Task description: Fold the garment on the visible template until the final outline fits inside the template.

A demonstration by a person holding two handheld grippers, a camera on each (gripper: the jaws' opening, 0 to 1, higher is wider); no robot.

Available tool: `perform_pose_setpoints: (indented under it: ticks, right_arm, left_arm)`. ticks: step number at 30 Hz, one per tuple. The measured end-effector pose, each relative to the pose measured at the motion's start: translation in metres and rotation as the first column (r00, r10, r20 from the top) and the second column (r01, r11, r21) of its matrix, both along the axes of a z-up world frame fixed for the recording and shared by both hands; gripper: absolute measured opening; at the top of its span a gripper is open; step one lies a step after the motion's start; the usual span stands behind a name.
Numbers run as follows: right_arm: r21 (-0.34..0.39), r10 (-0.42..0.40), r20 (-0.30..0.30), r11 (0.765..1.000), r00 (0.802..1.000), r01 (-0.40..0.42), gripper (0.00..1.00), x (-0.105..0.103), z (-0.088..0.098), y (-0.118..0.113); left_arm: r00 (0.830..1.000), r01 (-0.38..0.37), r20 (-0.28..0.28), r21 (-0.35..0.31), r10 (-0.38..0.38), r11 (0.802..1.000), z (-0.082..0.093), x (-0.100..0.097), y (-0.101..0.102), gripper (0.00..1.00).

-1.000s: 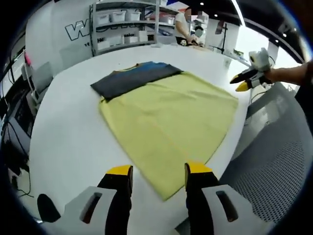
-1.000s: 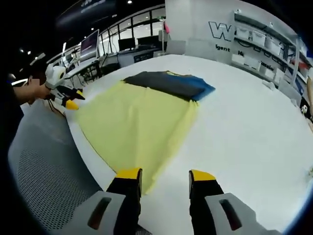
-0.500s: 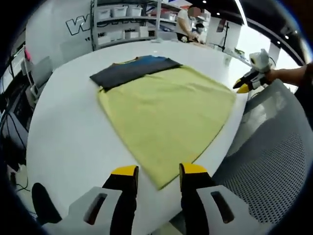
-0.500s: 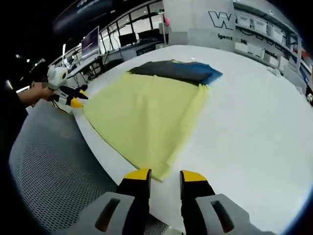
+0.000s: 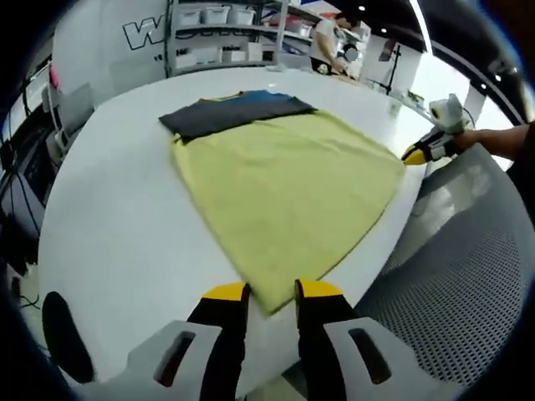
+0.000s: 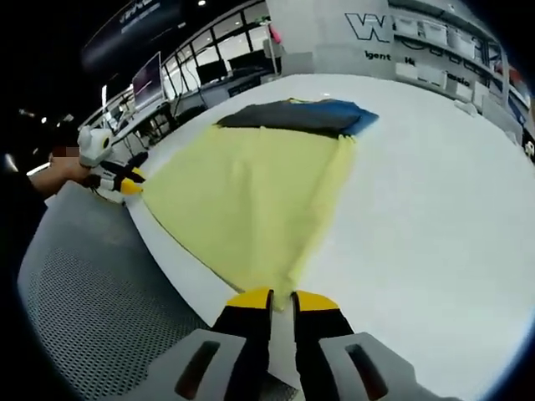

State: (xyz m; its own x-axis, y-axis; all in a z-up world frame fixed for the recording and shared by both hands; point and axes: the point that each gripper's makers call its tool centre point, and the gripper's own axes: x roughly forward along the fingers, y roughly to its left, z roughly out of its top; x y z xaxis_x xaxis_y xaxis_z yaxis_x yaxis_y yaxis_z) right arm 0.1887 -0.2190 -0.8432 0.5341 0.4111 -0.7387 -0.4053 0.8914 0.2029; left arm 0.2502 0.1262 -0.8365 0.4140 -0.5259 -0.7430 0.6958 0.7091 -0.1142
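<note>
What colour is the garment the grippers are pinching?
Pale yellow garment, clearest in the left gripper view.

The garment lies flat on the table, a folded cloth at its far edge.

Lab or workshop: storage shelves with bins, desk monitors, wall lettering.

Left gripper — yellow-tipped jaws nearly closed over the near corner of a flat yellow fabric garment on a white round worktop; right gripper at the far corner.
</note>
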Motion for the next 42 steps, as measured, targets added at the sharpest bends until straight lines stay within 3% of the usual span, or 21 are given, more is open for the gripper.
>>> perform_pose_setpoints:
  ticks: [3,19,26,34,42]
  right_arm:
    - [0.008,0.011,0.000,1.000,1.000,-0.011,0.00,-0.001,0.001,0.003]
    - [0.034,0.060,-0.009,0.998,0.998,-0.060,0.00,-0.004,0.000,0.013]
    - [0.034,0.079,0.002,0.996,0.997,-0.079,0.00,-0.006,0.008,0.014]
    - [0.023,0.085,0.036,0.996,0.996,-0.086,0.00,-0.005,0.023,0.011]
    - [-0.001,0.098,0.089,0.995,0.991,-0.099,0.00,-0.003,0.048,0.011]
  left_arm:
    - [1.000,-0.010,-0.005,0.037,0.010,0.999,-0.003,0.000,0.006,0.19]
    - [0.993,-0.070,-0.090,0.059,0.076,0.996,-0.005,0.000,0.007,0.10]
    - [0.998,-0.028,-0.062,0.053,0.031,0.998,0.001,-0.006,0.005,0.08]
    - [0.997,-0.067,-0.047,-0.001,0.067,0.998,0.015,-0.005,0.008,0.08]
    - [0.998,-0.064,-0.006,-0.014,0.064,0.998,0.034,-0.005,0.006,0.08]
